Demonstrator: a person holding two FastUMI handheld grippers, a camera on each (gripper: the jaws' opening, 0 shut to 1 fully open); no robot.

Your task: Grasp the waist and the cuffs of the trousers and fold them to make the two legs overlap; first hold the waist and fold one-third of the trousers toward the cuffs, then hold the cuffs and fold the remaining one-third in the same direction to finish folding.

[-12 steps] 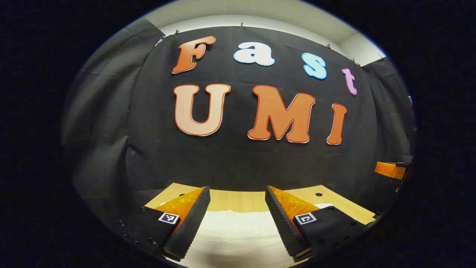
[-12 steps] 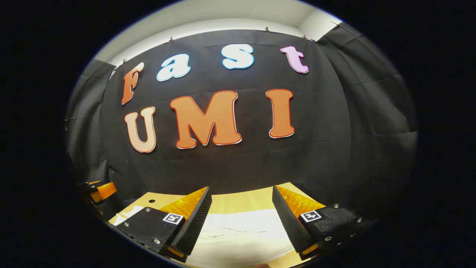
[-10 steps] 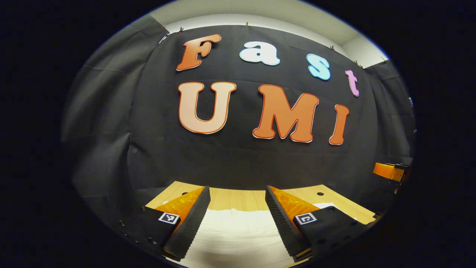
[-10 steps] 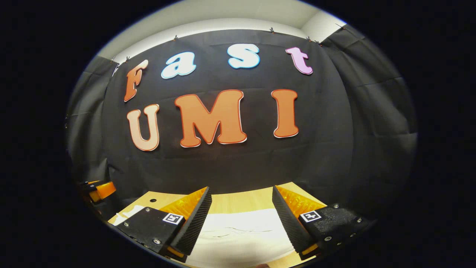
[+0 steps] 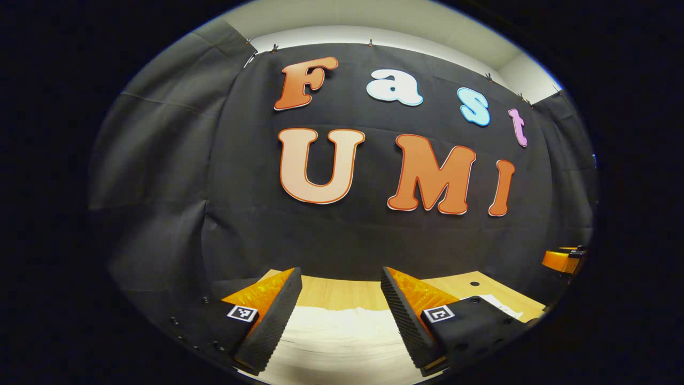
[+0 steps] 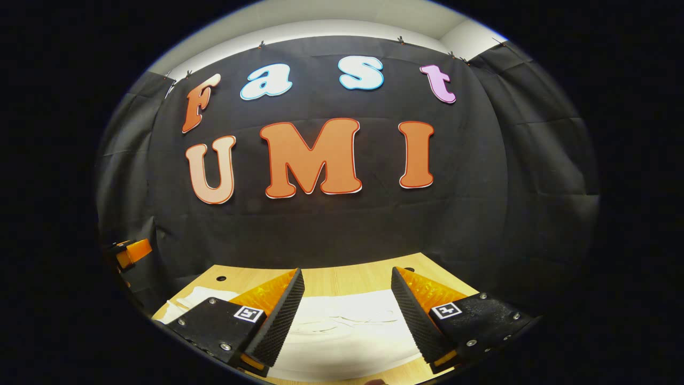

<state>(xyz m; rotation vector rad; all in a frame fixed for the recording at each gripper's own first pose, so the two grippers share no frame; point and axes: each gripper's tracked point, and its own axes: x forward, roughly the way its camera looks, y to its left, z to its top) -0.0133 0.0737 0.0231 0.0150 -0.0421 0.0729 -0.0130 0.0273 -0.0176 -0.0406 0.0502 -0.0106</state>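
Observation:
Pale cream trousers (image 5: 336,342) lie flat on the wooden table (image 5: 342,291), seen low in the left gripper view between my left gripper's fingers. My left gripper (image 5: 342,299) is open above the cloth, nothing between its fingers. In the right gripper view the trousers (image 6: 347,331) spread across the table (image 6: 342,278) with a few creases, and my right gripper (image 6: 347,299) is open over them, holding nothing. The other gripper shows far off at the right edge (image 5: 561,261) of the left gripper view and at the left edge (image 6: 128,254) of the right gripper view.
The black cloth wall (image 6: 342,224) rises close behind the table's far edge. Small round holes (image 6: 220,278) dot the tabletop near its back corners. Bare wood runs between the trousers and the wall.
Both views have shifted: the left one has swung left, the right one has tipped down, showing more table and trousers. Both grippers stay open.

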